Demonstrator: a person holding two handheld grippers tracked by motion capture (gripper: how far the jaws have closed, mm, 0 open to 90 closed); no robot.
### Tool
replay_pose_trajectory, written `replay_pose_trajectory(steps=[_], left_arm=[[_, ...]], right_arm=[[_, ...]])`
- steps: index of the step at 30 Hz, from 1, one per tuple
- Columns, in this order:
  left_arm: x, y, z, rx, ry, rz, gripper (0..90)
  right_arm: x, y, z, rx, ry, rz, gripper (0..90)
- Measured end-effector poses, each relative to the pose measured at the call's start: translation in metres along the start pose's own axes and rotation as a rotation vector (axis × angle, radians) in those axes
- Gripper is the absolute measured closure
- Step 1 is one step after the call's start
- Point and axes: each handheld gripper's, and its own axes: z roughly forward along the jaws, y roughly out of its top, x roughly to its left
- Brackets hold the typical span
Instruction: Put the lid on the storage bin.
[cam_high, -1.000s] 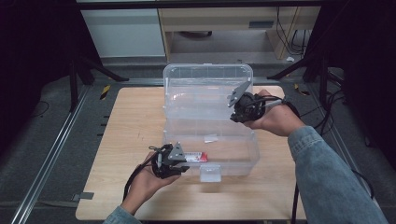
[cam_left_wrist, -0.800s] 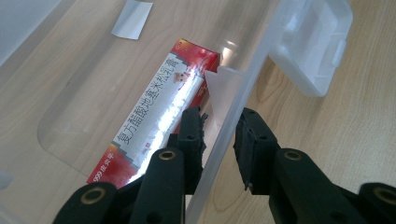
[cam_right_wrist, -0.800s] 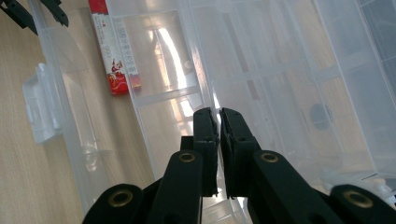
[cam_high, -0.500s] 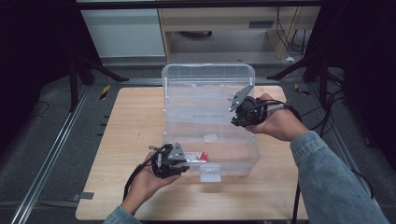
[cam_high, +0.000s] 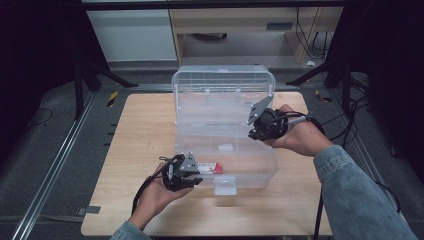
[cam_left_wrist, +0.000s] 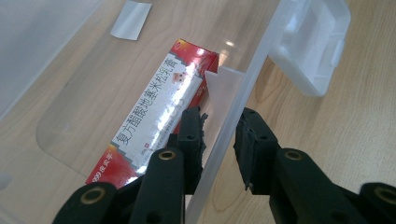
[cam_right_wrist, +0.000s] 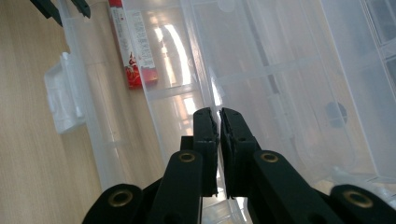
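The plastic box (cam_high: 225, 150) sits open mid-table, a red carton (cam_left_wrist: 159, 116) inside. The left gripper (cam_left_wrist: 217, 135) straddles its front wall, jaws spread; the right gripper (cam_right_wrist: 218, 135) pinches the lid (cam_high: 222, 82), likely swinging it shut next.

The left hand-held gripper (cam_high: 181, 172) sits low near the person, jaws parted and level. The right hand-held gripper (cam_high: 265, 125) is raised farther out, jaws nearly closed, forearm angled inward.

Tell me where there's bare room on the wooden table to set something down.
Bare: wooden table left of the clear plastic box, and the near strip by its latch. Crowded: the front wall, left gripper and red carton.
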Motion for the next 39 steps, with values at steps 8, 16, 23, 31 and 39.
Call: replay_pose_trajectory(steps=[8,16,23,31,39], left_arm=[[0.000,0.000,0.000,0.001,-0.001,0.001,71.6],[0.001,0.000,0.000,-0.001,-0.005,0.002,71.5],[0.001,-0.001,0.000,-0.002,-0.006,-0.003,71.2],[0.001,-0.001,0.000,-0.003,-0.010,-0.002,70.0],[0.003,-0.003,-0.010,-0.050,0.019,-0.048,52.0]], right_arm=[[0.007,-0.003,0.000,-0.001,0.003,-0.009,85.7],[0.015,-0.007,0.001,0.001,0.014,-0.013,85.7],[0.021,-0.010,0.001,0.006,0.021,-0.025,85.6],[0.021,-0.010,0.001,0.003,0.017,-0.023,85.1],[0.020,-0.011,0.001,0.002,0.015,-0.022,84.8]])
